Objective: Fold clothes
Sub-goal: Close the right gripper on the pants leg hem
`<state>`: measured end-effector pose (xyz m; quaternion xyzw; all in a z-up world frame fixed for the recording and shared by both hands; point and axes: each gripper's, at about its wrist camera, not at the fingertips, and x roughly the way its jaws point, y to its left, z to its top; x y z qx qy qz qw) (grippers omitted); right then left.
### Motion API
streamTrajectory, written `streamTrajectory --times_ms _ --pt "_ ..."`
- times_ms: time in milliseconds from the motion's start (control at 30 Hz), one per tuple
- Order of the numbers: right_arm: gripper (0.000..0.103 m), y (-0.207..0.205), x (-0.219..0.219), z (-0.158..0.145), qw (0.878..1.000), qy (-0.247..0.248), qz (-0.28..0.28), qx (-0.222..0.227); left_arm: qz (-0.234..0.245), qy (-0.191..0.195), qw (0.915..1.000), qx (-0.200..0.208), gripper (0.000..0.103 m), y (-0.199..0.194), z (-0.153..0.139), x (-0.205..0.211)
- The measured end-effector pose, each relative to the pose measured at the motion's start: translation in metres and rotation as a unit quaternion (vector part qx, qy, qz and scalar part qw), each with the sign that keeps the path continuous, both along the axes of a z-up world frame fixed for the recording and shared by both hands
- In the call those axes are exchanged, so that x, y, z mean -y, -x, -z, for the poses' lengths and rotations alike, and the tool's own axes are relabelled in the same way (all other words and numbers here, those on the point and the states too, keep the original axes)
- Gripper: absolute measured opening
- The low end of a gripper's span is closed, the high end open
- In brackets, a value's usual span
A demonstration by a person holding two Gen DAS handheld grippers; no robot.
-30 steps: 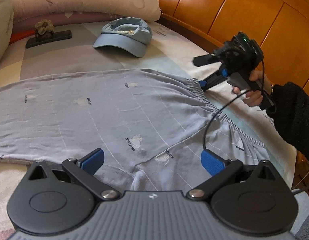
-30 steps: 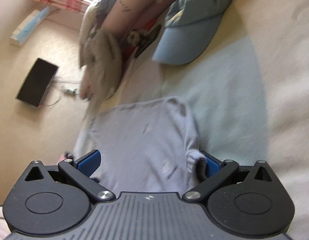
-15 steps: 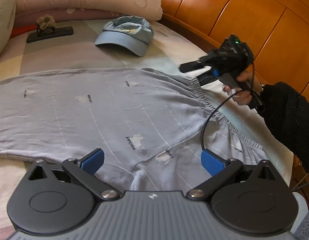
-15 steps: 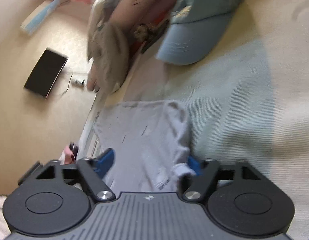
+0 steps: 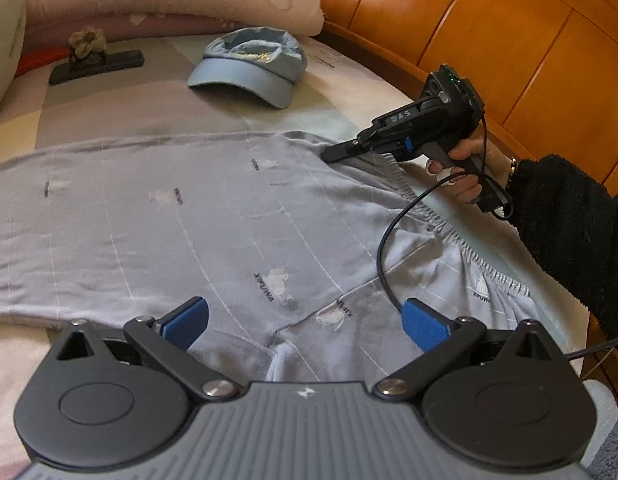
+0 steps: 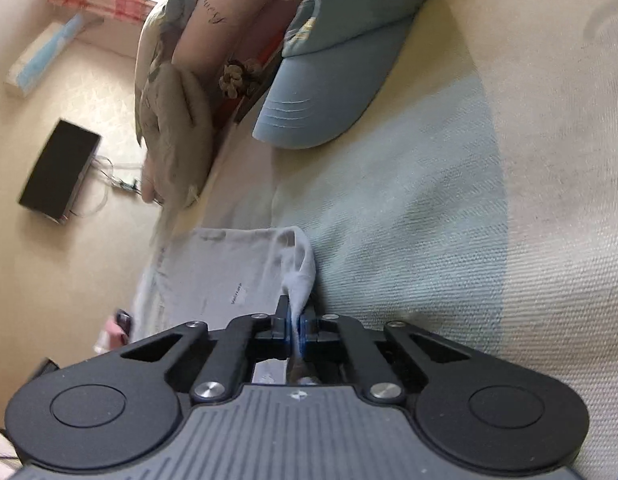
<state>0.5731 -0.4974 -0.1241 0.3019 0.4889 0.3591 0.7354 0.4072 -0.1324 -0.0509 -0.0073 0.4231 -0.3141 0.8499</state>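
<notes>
The right gripper (image 6: 295, 326) has just pressed its jaws together, pinching the waistband corner of the pale grey printed cotton trousers (image 5: 197, 216). A fold can likely start now. The left gripper (image 5: 305, 322) hovers with jaws spread over the trousers' crotch. Trousers lie flat on the bed (image 6: 429, 216), below a light blue cap (image 5: 253, 68), beside an orange wooden headboard (image 5: 489, 40).
</notes>
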Motion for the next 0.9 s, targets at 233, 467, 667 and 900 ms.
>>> streamTrajectory --times_ms 233,467,667,900 --pt "0.005 0.021 -0.037 -0.037 0.986 0.136 -0.01 0.094 0.01 -0.039 0.9989 0.026 0.102 -0.012 -0.006 0.003" --pt "0.005 0.037 -0.056 -0.064 0.976 0.181 -0.018 0.123 0.04 -0.119 0.9897 0.069 0.102 -0.029 -0.006 0.007" --pt "0.005 0.063 -0.079 -0.09 0.964 0.212 -0.045 0.151 0.061 -0.175 0.9753 0.121 0.102 -0.05 0.001 0.008" --pt "0.005 0.089 -0.106 -0.104 0.945 0.247 -0.085 0.195 0.073 -0.263 0.9406 0.202 0.102 -0.07 0.017 0.016"
